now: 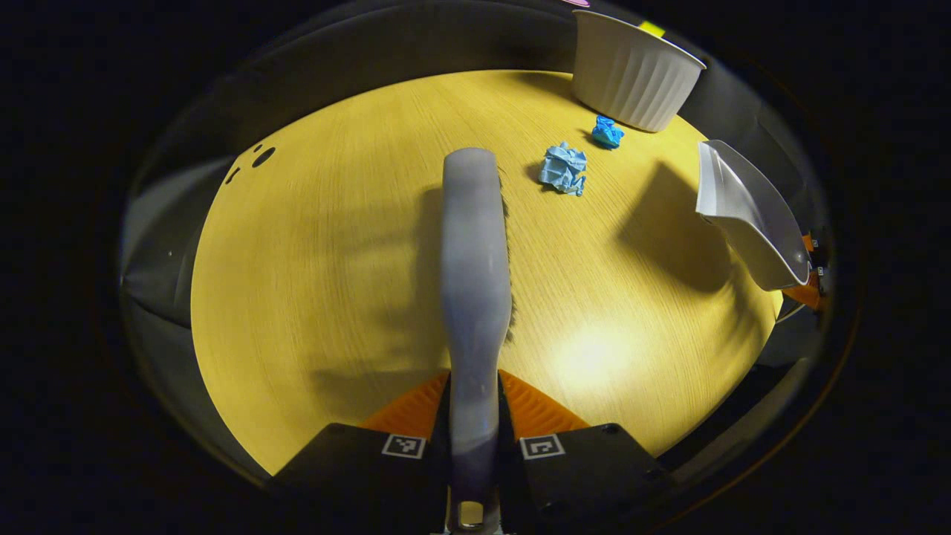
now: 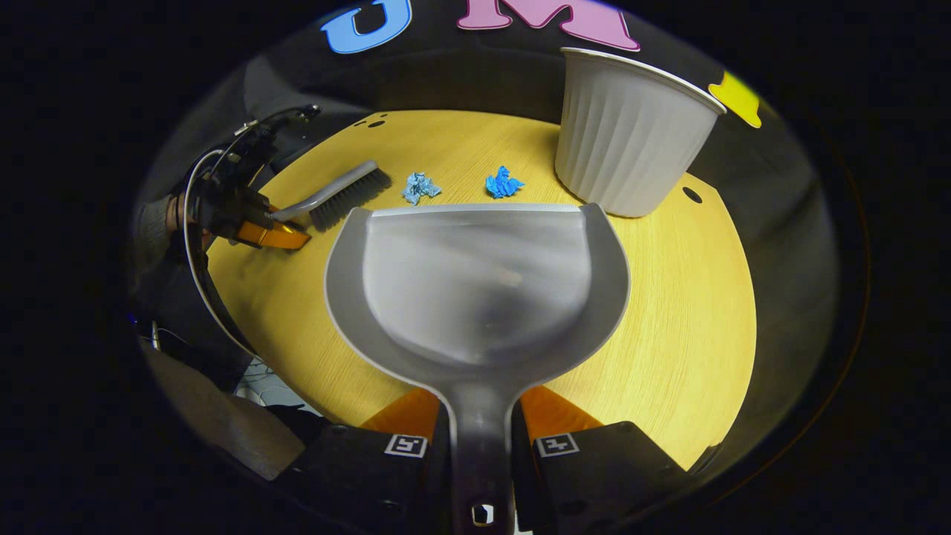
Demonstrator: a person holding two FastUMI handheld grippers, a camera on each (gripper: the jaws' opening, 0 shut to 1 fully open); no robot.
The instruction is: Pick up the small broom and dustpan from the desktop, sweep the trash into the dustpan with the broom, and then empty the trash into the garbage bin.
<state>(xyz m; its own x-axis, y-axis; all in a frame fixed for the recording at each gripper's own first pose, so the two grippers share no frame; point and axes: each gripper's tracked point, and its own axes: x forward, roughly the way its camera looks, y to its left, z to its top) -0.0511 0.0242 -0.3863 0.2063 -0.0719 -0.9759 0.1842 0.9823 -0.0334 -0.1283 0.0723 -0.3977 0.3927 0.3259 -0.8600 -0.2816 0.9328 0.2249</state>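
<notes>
- The left gripper (image 1: 473, 416) has its two fingers closed tight on the handle of the broom (image 1: 475, 245). The broom sticks straight out in front of it, above the table (image 1: 312, 282), with the bristles peeking out on one side.
- The right gripper (image 2: 479, 438) has its two fingers closed tight on the handle of the dustpan (image 2: 475, 290). The dustpan has nothing in it, and its open mouth faces the far side of the table.
- In the right gripper view, the broom (image 2: 338, 195) and the left gripper (image 2: 260, 230) are off to the side, and the bristles are near the first bit of trash.
- There are two bits of trash, both on the table: a pale blue paper ball (image 1: 562, 169) and a bright blue paper ball (image 1: 607, 132). They lie near each other, just past the front edge of the dustpan.
- The white bin (image 1: 631, 70) stands on the table behind the trash, with the bright blue ball close to it.
- Both tools look picked up, so I think the sweeping step comes now.
- Next, the front edge of the dustpan should go flat on the table beside the paper balls. Then the broom should come down behind them and push them in.
- The balls look light, so they may roll away. Soft, slow strokes should work best.
</notes>
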